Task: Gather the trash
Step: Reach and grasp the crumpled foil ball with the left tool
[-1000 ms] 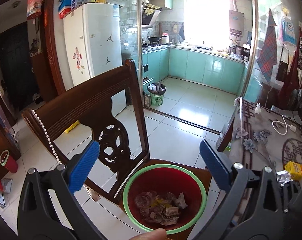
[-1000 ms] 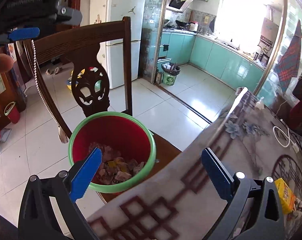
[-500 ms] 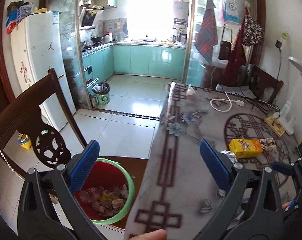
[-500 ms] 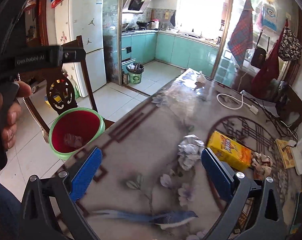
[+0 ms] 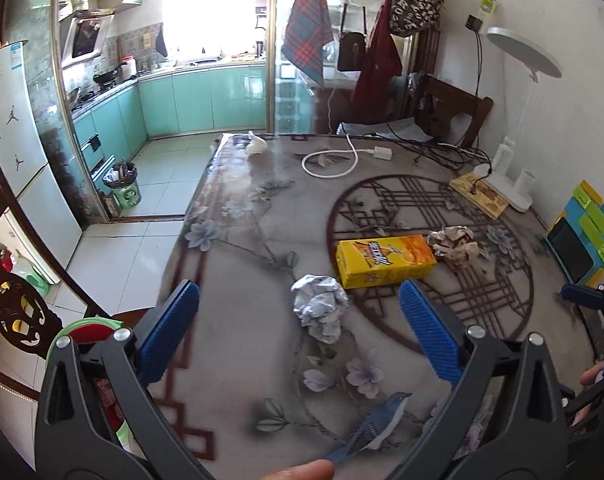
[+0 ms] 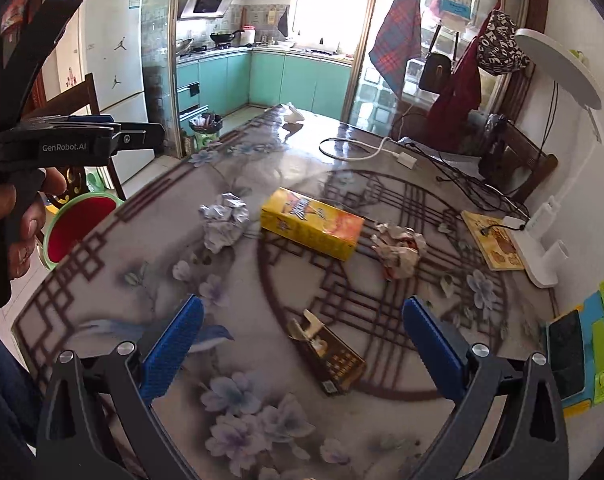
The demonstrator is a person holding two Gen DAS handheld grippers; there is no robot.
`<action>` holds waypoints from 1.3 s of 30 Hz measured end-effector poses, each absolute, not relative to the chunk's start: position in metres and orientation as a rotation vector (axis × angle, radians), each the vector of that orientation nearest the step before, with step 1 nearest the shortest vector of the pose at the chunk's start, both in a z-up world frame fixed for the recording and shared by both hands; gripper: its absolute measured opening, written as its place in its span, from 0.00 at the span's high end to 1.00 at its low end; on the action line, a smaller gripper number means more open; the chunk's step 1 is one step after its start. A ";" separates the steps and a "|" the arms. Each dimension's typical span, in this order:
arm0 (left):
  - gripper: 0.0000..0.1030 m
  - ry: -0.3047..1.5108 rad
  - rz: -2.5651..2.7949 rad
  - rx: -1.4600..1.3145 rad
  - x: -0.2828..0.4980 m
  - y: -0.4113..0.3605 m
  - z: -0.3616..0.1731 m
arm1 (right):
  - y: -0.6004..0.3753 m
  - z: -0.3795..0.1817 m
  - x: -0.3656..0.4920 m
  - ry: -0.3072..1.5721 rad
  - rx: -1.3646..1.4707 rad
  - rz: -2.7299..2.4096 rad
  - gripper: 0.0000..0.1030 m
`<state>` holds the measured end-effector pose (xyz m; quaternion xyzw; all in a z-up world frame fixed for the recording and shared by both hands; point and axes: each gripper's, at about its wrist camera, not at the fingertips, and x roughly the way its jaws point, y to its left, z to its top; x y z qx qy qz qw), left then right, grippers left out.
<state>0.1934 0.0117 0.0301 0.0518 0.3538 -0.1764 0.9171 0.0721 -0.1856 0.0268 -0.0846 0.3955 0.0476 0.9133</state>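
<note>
A crumpled silver foil ball (image 5: 320, 309) (image 6: 223, 222) lies on the patterned table. Behind it sit a yellow carton (image 5: 385, 256) (image 6: 312, 227) and a crumpled paper wad (image 5: 454, 245) (image 6: 398, 249). A small brown box (image 6: 330, 356) with torn flaps lies near my right gripper. The red bin with a green rim (image 6: 76, 226) (image 5: 88, 330) stands on a chair at the table's left edge. My left gripper (image 5: 298, 330) is open just in front of the foil ball. My right gripper (image 6: 302, 344) is open around the brown box. Both hold nothing.
A white lamp base (image 6: 538, 246), a yellow booklet (image 6: 492, 244), a white cable (image 5: 334, 162) and a phone on coloured blocks (image 6: 570, 354) occupy the table's far and right sides. A dark wooden chair (image 5: 450, 106) stands behind the table. A fridge (image 5: 10, 132) is at left.
Both grippers swung right from the red bin on the chair to over the table. The trash on the table now fills both views and the bin sits at the left edge.
</note>
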 end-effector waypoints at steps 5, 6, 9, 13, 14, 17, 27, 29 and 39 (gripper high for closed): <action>0.05 0.794 -0.373 0.171 0.206 -0.026 0.001 | -0.216 0.015 0.067 0.835 -0.129 0.066 0.06; 0.05 0.812 -0.371 0.182 0.209 -0.031 -0.006 | -0.220 0.013 0.067 0.839 -0.118 0.062 0.06; 0.05 0.852 -0.359 0.213 0.218 -0.041 -0.024 | -0.229 0.006 0.066 0.848 -0.104 0.057 0.06; 0.05 0.911 -0.328 0.216 0.236 -0.047 -0.048 | -0.237 -0.002 0.067 0.873 -0.087 0.067 0.06; 0.05 0.923 -0.315 0.224 0.242 -0.048 -0.054 | -0.239 -0.004 0.067 0.877 -0.085 0.069 0.06; 0.05 0.965 -0.291 0.247 0.256 -0.051 -0.074 | -0.243 -0.008 0.066 0.889 -0.080 0.077 0.06; 0.05 1.022 -0.252 0.250 0.281 -0.053 -0.107 | -0.249 -0.016 0.069 0.912 -0.063 0.087 0.06; 0.05 1.022 -0.237 0.246 0.285 -0.054 -0.110 | -0.249 -0.017 0.070 0.914 -0.060 0.091 0.06; 0.50 1.060 -0.251 0.210 0.294 -0.052 -0.115 | -0.244 -0.027 0.077 0.935 -0.071 0.103 0.06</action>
